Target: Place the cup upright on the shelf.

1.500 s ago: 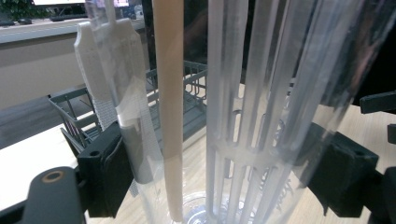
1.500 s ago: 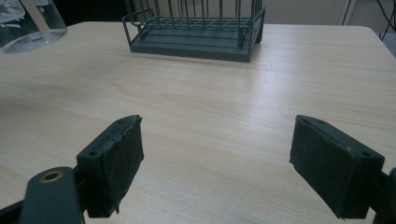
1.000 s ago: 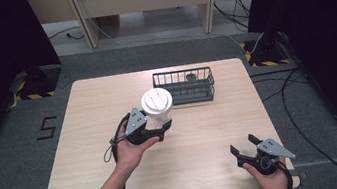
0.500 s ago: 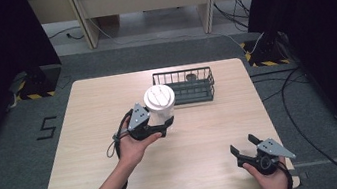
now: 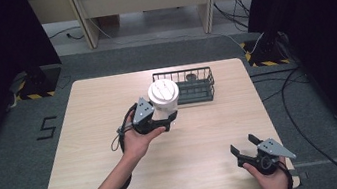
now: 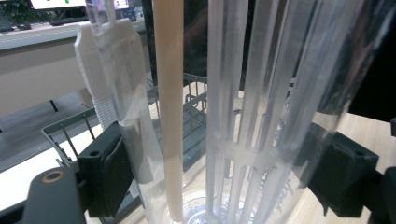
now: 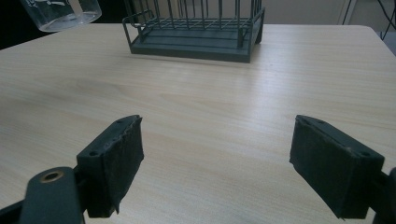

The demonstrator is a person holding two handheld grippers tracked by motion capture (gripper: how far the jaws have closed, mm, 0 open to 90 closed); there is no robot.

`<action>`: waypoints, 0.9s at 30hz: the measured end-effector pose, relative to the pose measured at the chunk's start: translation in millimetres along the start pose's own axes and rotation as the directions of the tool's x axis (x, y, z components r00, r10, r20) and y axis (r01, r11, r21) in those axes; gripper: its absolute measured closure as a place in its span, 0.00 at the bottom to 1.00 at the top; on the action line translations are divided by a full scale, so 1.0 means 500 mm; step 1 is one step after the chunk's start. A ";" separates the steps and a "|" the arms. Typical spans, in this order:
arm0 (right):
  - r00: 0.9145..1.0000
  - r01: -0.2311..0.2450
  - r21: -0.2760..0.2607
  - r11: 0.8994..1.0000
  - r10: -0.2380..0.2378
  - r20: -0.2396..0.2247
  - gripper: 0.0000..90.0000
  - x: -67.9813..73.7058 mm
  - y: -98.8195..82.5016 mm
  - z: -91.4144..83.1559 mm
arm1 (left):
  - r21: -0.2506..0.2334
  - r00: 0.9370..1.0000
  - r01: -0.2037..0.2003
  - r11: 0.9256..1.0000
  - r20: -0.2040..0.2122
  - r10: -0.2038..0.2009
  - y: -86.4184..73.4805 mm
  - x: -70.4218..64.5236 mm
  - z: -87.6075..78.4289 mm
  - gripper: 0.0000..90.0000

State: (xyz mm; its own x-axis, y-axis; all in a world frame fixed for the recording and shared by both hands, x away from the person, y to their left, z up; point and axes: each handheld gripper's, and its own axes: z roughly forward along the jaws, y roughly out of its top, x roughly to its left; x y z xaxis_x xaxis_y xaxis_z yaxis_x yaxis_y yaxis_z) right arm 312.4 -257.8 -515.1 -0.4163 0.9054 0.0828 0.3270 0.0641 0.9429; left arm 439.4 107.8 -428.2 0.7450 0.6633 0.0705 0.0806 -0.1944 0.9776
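Left claw point(image 5: 166, 118), held in the left hand point(image 5: 135, 139) above the middle of the desk point(image 5: 87, 137), clamped on the sides of a clear plastic cup point(image 5: 163, 98) with a white lid point(image 5: 163, 90). Cup upright, lifted off the desk, just in front of the left end of the wire basket point(image 5: 186, 86).

In the left gripper view: clear ribbed cup wall point(image 6: 252, 116) pressed between the two black pads point(image 6: 107, 175), one on each side; a pale straw-like stick point(image 6: 169, 102) standing inside the cup; a white strip point(image 6: 109, 60) visible at the cup's left; bars of the basket point(image 6: 70, 130) and pale desk surface point(image 6: 359, 128) seen behind and through the plastic.

Basket: dark wire, rectangular, standing toward the far edge of the desk, with a small dark object point(image 5: 190, 77) inside, too small to identify.

Right claw point(image 5: 245, 146), held in the right hand point(image 5: 270, 180) at the near right corner of the desk, spread wide and gripping nothing, well apart from the cup.

In the right gripper view: two black pads point(image 7: 114, 161) set far apart over bare wood point(image 7: 210, 107); basket point(image 7: 196, 32) ahead on the far side; rounded bottom of the clear cup point(image 7: 63, 14) hanging at upper left, clear of the desk.
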 end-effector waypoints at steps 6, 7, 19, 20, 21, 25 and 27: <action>1.000 0.000 0.000 1.000 0.000 0.000 0.20 0.000 0.000 0.000 | 0.007 1.000 -0.001 1.000 -0.001 0.001 0.003 0.007 0.015 0.20; 1.000 0.001 0.000 1.000 -0.001 -0.001 0.20 0.000 0.000 0.000 | 0.008 1.000 -0.001 1.000 -0.002 0.001 0.004 0.008 0.017 0.20; 1.000 -0.002 0.000 1.000 0.002 -0.001 0.20 -0.001 0.000 0.000 | 0.012 1.000 -0.011 1.000 -0.023 0.011 0.020 0.024 0.042 0.20; 1.000 -0.001 -0.001 1.000 0.001 -0.001 0.20 -0.001 0.000 0.000 | 0.011 1.000 -0.010 1.000 -0.024 0.010 0.021 0.025 0.044 0.20; 1.000 -0.002 -0.001 1.000 0.002 -0.001 0.20 -0.001 0.000 0.000 | 0.010 1.000 -0.011 1.000 -0.025 0.011 0.022 0.026 0.045 0.20; 1.000 -0.002 -0.001 1.000 0.002 -0.001 0.20 -0.001 0.000 0.000 | 0.008 1.000 -0.010 1.000 -0.029 0.010 0.029 0.031 0.054 0.20; 1.000 -0.003 -0.002 1.000 0.003 -0.002 0.20 -0.001 0.000 0.000 | 0.008 0.999 -0.023 1.000 -0.035 0.023 0.034 0.032 0.059 0.20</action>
State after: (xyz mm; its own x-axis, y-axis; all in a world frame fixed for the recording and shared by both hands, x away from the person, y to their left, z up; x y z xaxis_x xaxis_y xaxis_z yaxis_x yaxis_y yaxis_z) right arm 312.5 -258.4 -515.2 -0.4170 0.9048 0.0860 0.3266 0.0608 0.9432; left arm 471.9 93.9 -416.5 0.7234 0.6832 0.0997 0.0688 -0.2150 0.9742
